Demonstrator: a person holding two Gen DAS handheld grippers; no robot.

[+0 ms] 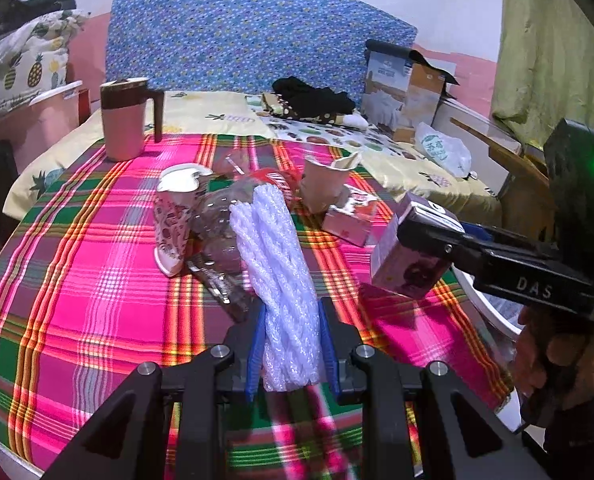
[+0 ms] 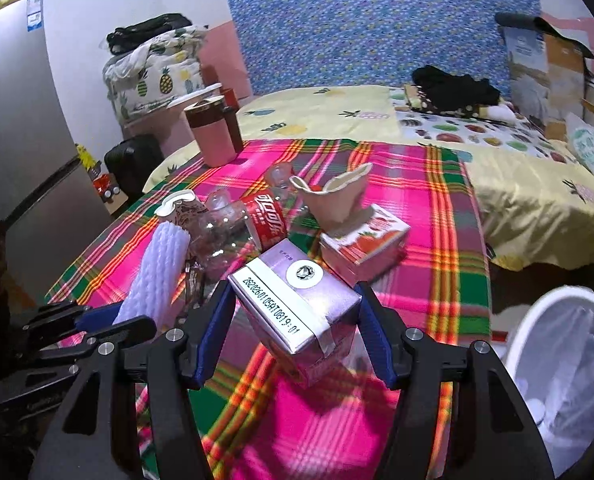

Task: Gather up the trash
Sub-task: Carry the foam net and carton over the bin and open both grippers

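My left gripper (image 1: 291,312) is shut on a white foam net sleeve (image 1: 281,272) and holds it above the plaid tablecloth (image 1: 97,288). The sleeve also shows in the right wrist view (image 2: 157,276). My right gripper (image 2: 297,300) is shut on a purple drink carton (image 2: 297,308), lifted off the table; the carton also shows in the left wrist view (image 1: 409,256). On the cloth lie a clear cola bottle (image 2: 253,224), a patterned paper cup (image 1: 177,216), a crumpled beige cup (image 2: 333,200) and a red-and-white carton (image 2: 365,244).
A pink mug with brown lid (image 1: 123,120) stands at the table's far left. A white lined bin (image 2: 569,368) sits low to the right of the table. Behind is a bed (image 2: 337,112) with black clothes (image 2: 453,88) and cardboard boxes (image 1: 409,88).
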